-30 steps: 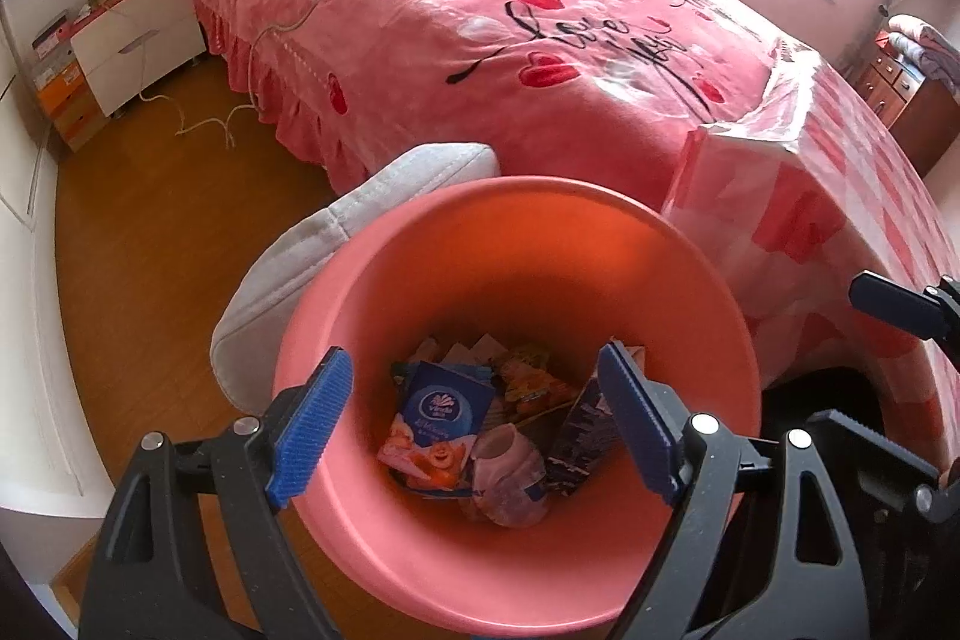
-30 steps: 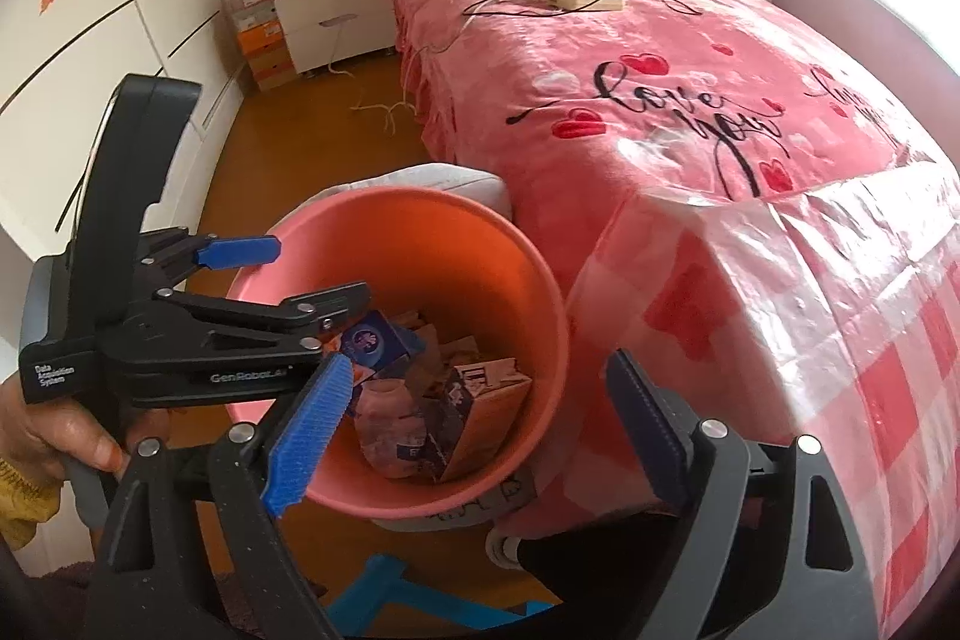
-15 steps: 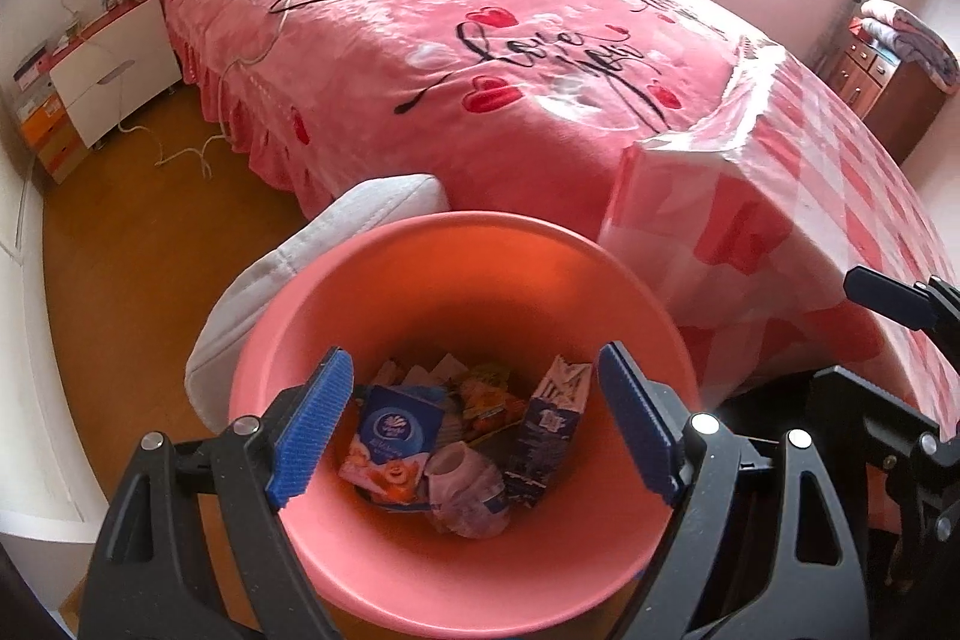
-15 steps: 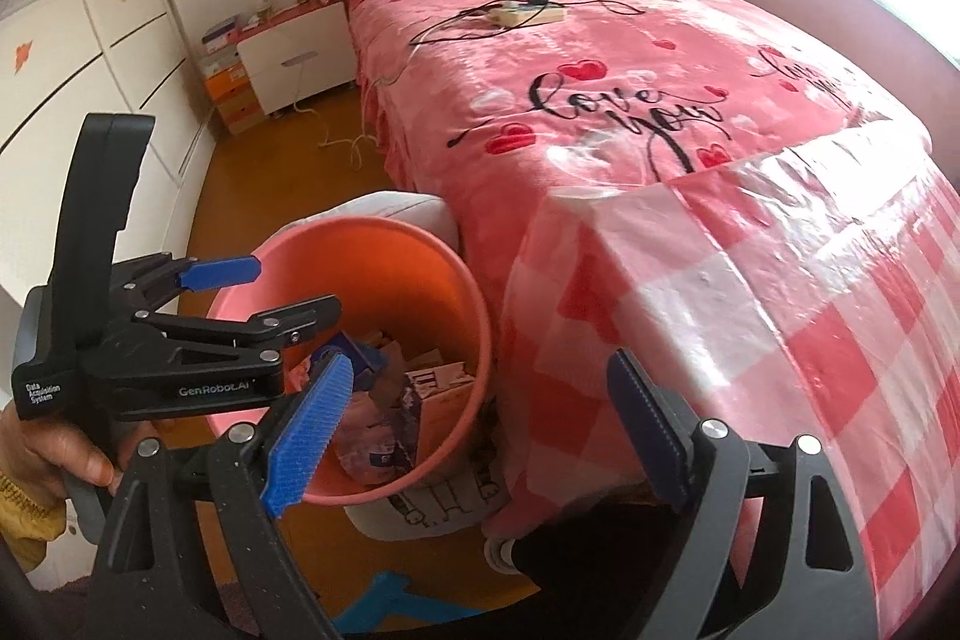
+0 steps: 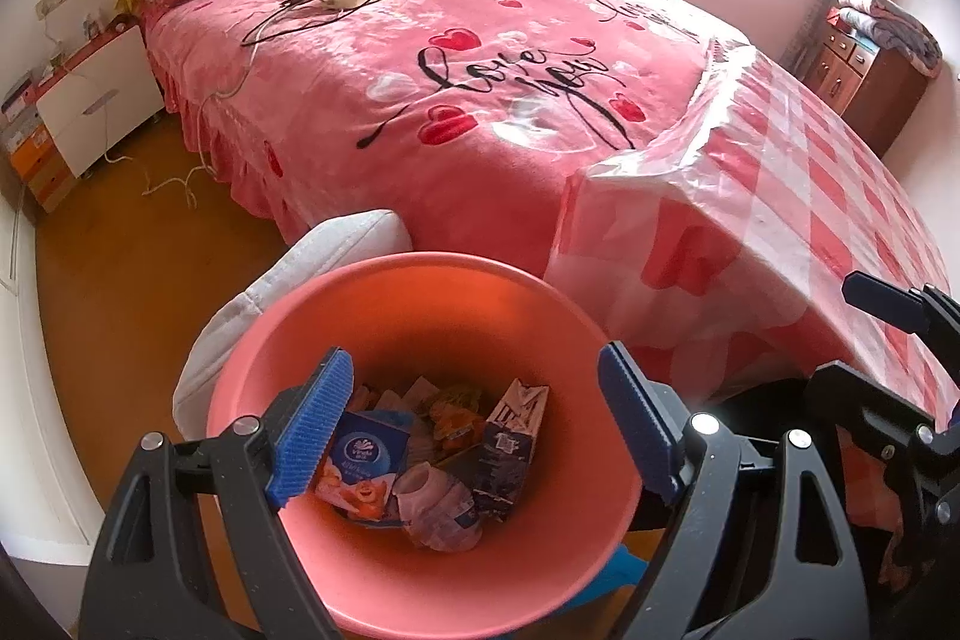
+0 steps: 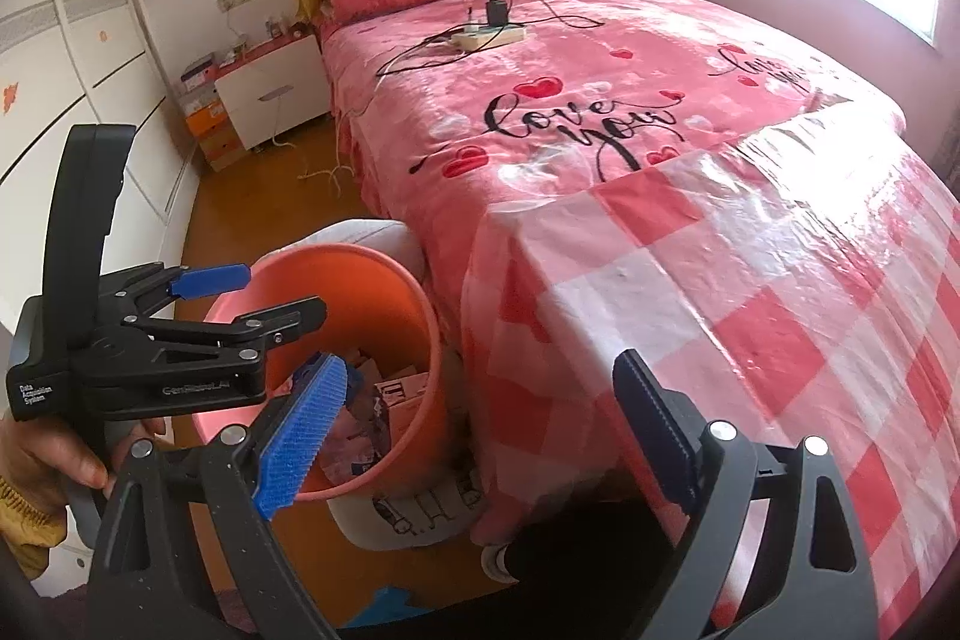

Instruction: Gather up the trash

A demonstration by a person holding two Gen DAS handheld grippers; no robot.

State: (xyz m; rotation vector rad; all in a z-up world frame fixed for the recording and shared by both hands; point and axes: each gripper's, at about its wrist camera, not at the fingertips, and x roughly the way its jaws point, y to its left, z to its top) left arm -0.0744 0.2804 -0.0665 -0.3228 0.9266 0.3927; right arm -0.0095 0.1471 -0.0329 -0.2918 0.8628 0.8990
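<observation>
Trash is in the pink bin (image 5: 420, 568): I see a blue tissue pack (image 5: 366, 460), a dark carton (image 5: 510, 442), a crumpled clear bottle (image 5: 438, 505) and some small wrappers (image 5: 456, 409) at the bottom. The bin sits on the floor at the corner of the checked worktop (image 6: 750, 316), with a white cushion-like thing (image 5: 288, 280) just behind it and the bed (image 5: 480, 88) further back.

My left tool (image 5: 474, 430) hangs above the bin mouth, jaws wide, nothing between them. My right tool (image 6: 474, 436) is off to the side over the worktop edge, jaws also wide and empty; they have just been opening a bit further. In the right wrist view a hand (image 6: 42, 454) grips the left tool's handle.

Progress call: looks mostly done. The worktop surface I can see carries no loose trash, and the floor near the bin shows none either. A charger and power strip (image 6: 489, 31) lie on the bed, not trash in my read. What's left, if anything, is out of frame; I can't tell about the worktop's far side or the floor beneath.
</observation>
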